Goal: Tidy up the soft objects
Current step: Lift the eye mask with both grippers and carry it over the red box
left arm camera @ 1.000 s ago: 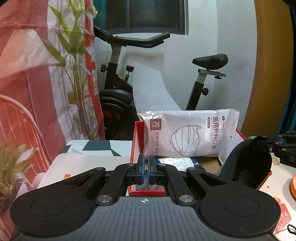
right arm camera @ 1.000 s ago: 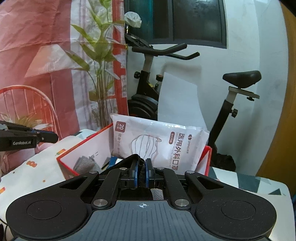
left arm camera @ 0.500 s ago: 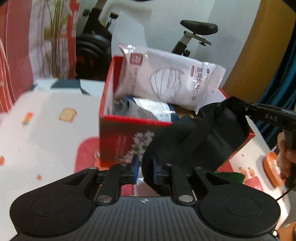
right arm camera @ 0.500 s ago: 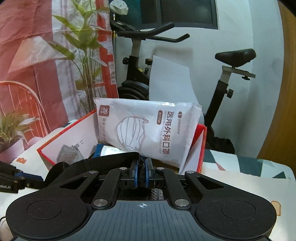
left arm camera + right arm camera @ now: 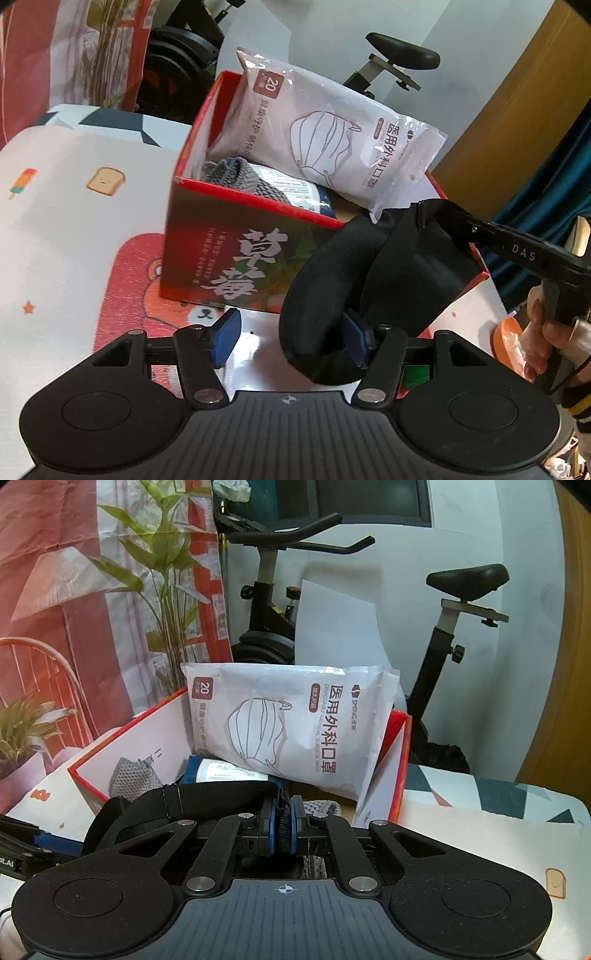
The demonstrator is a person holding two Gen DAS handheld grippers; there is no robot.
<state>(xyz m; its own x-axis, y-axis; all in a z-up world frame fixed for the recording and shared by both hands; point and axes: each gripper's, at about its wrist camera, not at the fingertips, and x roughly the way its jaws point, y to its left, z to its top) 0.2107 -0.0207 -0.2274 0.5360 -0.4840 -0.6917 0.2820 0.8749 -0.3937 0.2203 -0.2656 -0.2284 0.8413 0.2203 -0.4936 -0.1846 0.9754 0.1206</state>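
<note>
A black padded soft object with a strap (image 5: 373, 273) hangs in front of the red box (image 5: 236, 254). My right gripper (image 5: 282, 829) is shut on its strap (image 5: 207, 797); it also shows in the left wrist view (image 5: 476, 227) at the box's right corner. My left gripper (image 5: 290, 338) is open, its right pad against the object's lower end. The box holds a white mask pack (image 5: 332, 129), a grey knit cloth (image 5: 240, 177) and a blue-white pack (image 5: 229, 771).
The box stands on a white cloth with cartoon prints (image 5: 74, 206). An exercise bike (image 5: 280, 590) and a plant (image 5: 162, 572) stand behind the table. An orange item (image 5: 509, 339) lies at the right by the hand.
My left gripper has opened, letting go of the black object, and tilted down toward the box front. My right gripper stays shut on the strap and has moved closer to the box.
</note>
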